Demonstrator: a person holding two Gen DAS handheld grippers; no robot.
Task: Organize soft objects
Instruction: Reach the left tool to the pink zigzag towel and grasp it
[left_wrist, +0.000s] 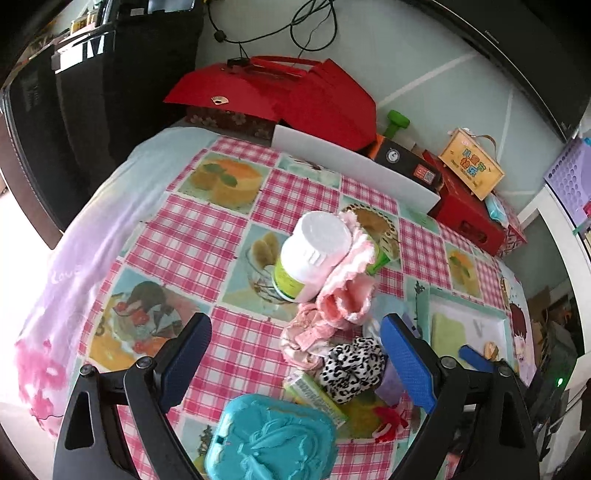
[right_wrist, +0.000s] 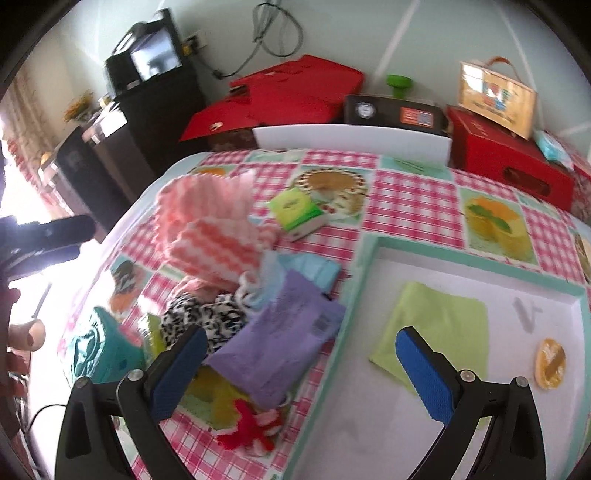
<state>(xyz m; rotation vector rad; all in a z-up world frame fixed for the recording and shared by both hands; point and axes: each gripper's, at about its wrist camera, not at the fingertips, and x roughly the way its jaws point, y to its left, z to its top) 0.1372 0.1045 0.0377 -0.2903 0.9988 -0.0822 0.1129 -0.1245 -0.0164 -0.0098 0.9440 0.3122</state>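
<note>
Closest to me, the left tongs (left_wrist: 295, 365) hang wide open over the heap with nothing in them, their blue pads straddling a teal plastic case (left_wrist: 271, 439) and the leopard-print scrunchie (left_wrist: 351, 367). The right tongs (right_wrist: 295, 373) are just as wide open and empty, poised over the near edge of the white tray (right_wrist: 424, 424), which looks like the collecting place for soft items: a green cloth (right_wrist: 436, 328) already lies flat in it, beside a small orange-yellow piece I can't identify.

The soft things sit bunched together on the counter (left_wrist: 207, 236) just left of the tray: a red knitted bit (right_wrist: 251, 428), a purple packet (right_wrist: 284, 343) lying over them, the scrunchie, then a pink frilly cloth (left_wrist: 347, 284) draped higher up. I'd say the scrunchie is the easiest pick, being on top and free.

In the way are hard items: a white-capped bottle (left_wrist: 310, 254) leaning against the pink cloth, and a green tissue pack (right_wrist: 297, 212) beyond. Farther back stand a white board, red boxes (right_wrist: 509, 158) and a black cabinet.
</note>
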